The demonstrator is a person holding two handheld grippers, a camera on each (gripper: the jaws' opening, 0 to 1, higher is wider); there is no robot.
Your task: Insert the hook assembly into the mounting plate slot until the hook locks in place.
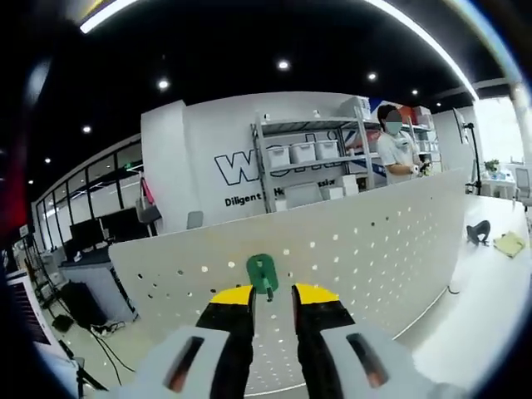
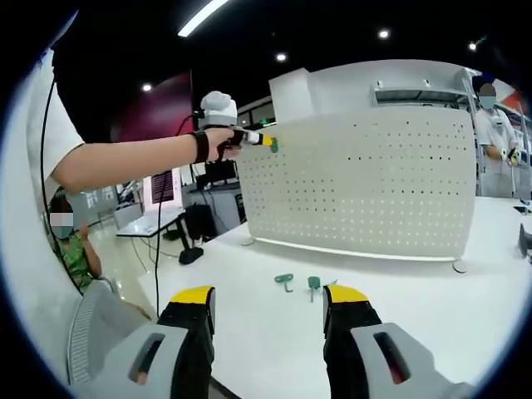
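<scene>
Left gripper view: left gripper [image 1: 272, 298] clamped on green hook [image 1: 262, 273] at twelve o'clock, against pegboard [image 1: 374, 249]; press squarely into slot. Right gripper [image 2: 268, 301] wide open, empty.

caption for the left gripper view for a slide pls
Left gripper holds a green hook up against the white perforated panel, ready for insertion.

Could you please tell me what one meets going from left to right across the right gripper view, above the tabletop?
Person's outstretched arm → left tool holding a green hook at the board's edge → white perforated board → person in white at the far right.
</scene>
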